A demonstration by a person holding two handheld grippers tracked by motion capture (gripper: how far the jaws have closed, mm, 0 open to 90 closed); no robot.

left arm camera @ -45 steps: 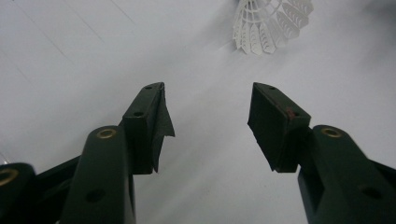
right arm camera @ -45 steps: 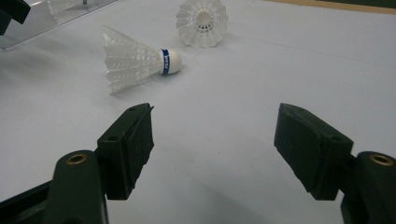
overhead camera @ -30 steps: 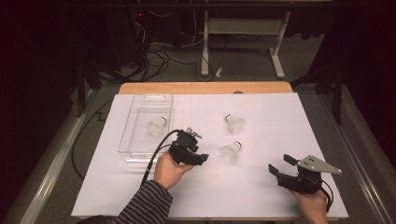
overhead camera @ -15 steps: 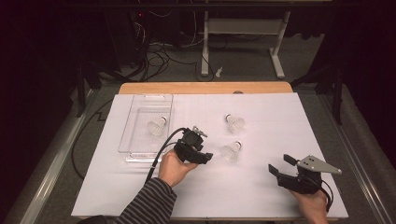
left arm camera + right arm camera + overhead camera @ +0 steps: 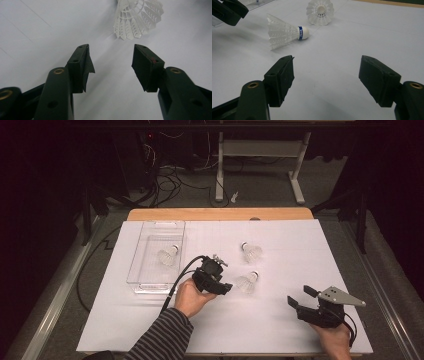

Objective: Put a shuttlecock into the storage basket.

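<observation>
My left gripper hovers mid-frame with fingers released — the white feathered plastic shuttlecock lies just ahead; my right gripper, lower right, gapes too.

The room is dark. A white sheet covers the counter, and a strip of brown wood shows at the far edge. The floor is grey. Black cables lie tangled on it. A white metal stand sits behind the counter, near the back.
</observation>
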